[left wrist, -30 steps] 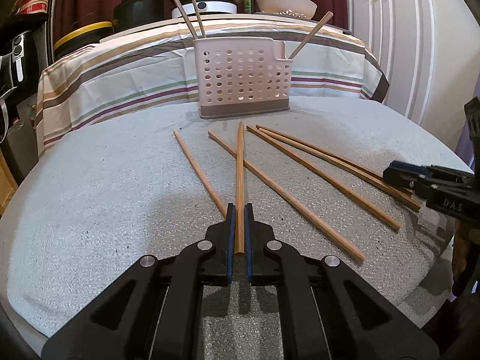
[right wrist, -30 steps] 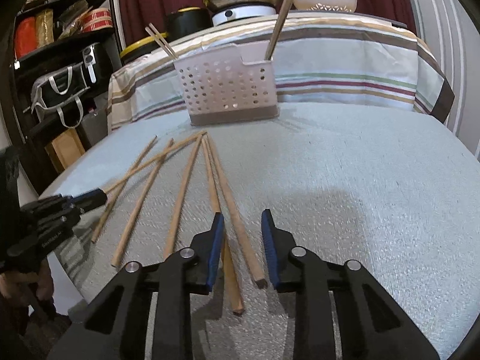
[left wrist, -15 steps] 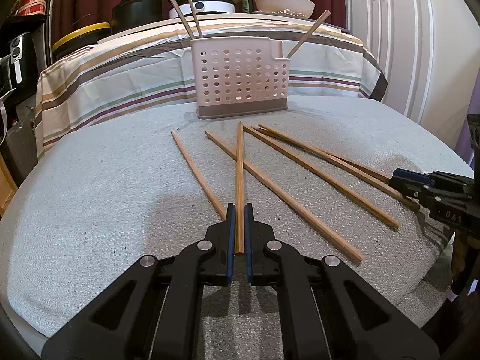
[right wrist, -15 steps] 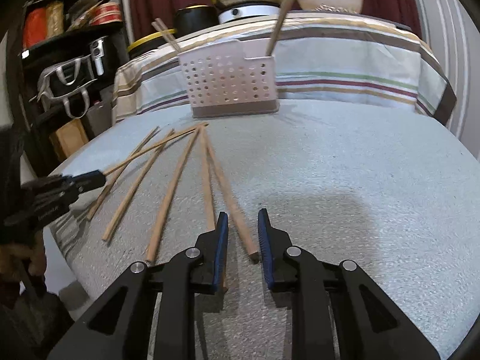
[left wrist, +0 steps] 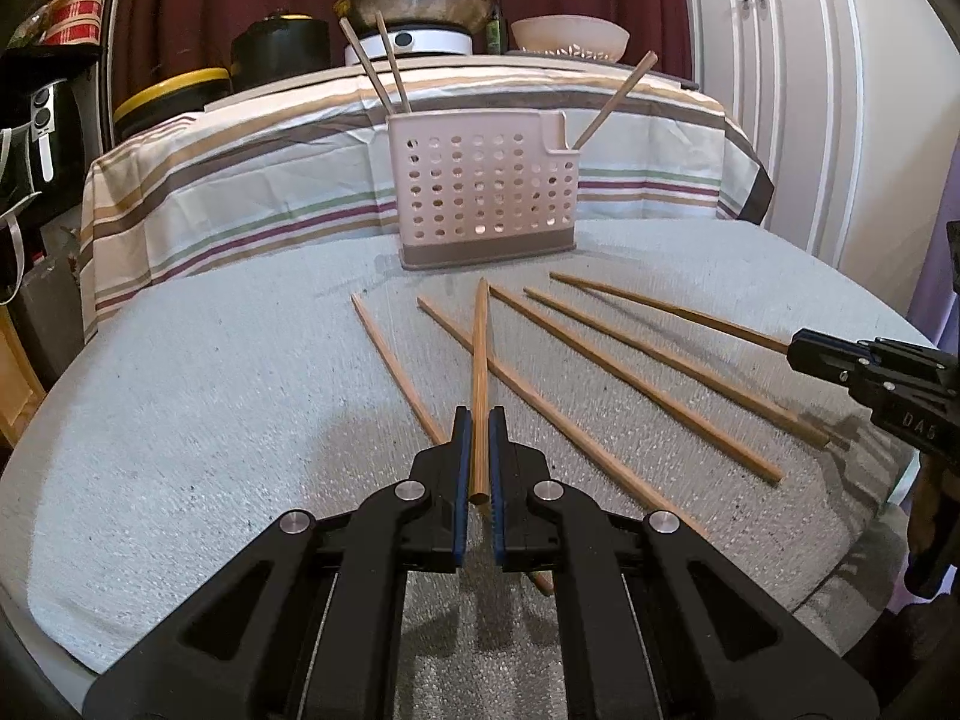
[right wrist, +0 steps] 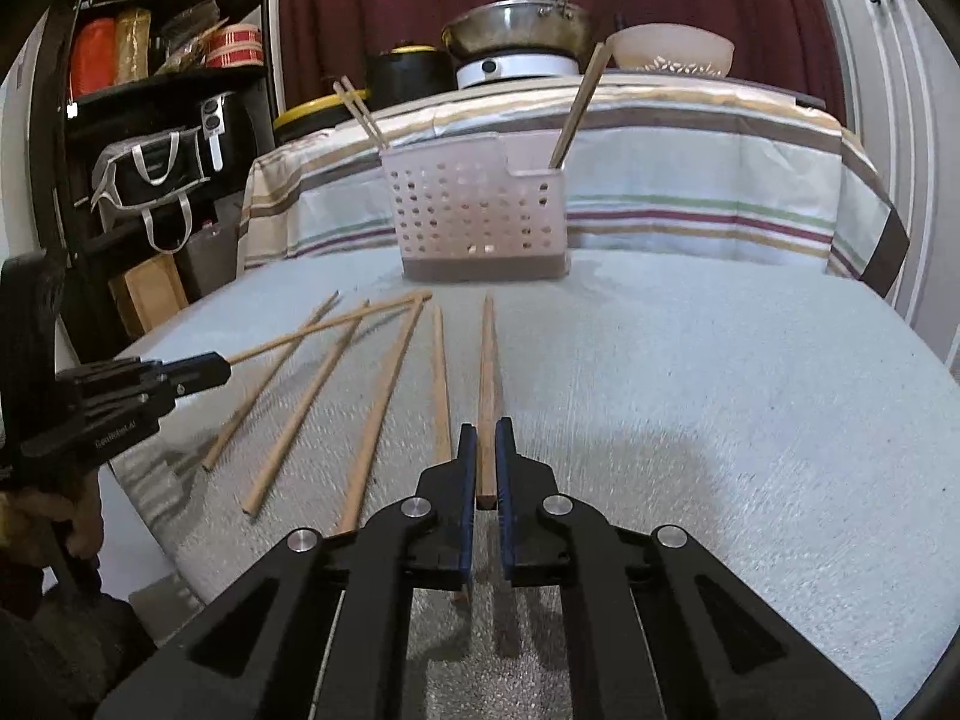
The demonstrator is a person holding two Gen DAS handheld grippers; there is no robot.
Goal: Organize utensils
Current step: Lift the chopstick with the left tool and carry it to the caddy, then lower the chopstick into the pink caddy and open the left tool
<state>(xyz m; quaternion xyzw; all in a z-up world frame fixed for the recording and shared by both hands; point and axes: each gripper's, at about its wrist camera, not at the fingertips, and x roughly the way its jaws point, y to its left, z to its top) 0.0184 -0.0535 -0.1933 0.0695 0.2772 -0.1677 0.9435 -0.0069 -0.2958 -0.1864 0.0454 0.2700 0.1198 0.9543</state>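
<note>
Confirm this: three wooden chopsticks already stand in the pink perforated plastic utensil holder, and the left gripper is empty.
Wrong on the last part: the left gripper is shut on a wooden chopstick, as the left wrist view shows. Three chopsticks do stand in the pink perforated holder.

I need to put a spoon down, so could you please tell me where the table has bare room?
Bare cloth lies right of the chopsticks, and left of them out to its edge. It is crowded where they fan out before the basket.
</note>
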